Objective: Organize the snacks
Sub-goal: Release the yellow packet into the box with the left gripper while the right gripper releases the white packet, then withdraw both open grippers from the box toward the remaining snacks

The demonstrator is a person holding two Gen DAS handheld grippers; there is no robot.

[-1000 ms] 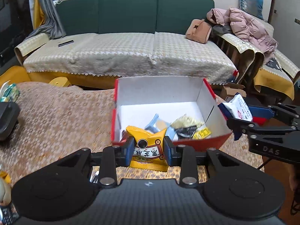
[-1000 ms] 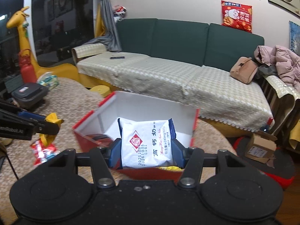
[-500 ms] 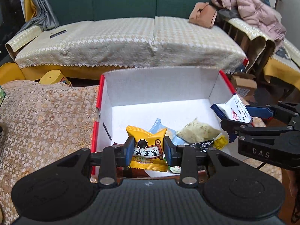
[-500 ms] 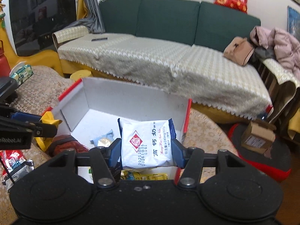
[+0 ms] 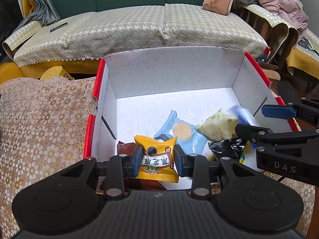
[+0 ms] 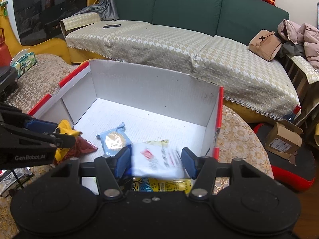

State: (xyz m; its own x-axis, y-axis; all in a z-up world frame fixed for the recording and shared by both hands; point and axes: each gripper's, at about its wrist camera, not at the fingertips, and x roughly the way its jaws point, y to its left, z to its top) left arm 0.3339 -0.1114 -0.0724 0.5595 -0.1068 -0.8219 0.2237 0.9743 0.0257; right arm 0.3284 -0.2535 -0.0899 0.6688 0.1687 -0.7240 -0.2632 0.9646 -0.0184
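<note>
Left wrist view: at lower centre of the frame the left gripper [image 5: 157,157] pinches a small yellow foil snack packet [image 5: 156,160] between its blue pads, over the near edge of the red-rimmed white cardboard box [image 5: 173,69]. A pale blue sun-print wrapper [image 5: 182,134] lies just beyond on the box floor. In the right wrist view, low and central, the right gripper [image 6: 156,162] stands spread apart, and a blurred white pouch with a red mark [image 6: 157,161] sits loose between its fingers, not squeezed, above the box floor. A green sofa under a beige patterned cover [image 6: 179,39] fills the upper frame.
</note>
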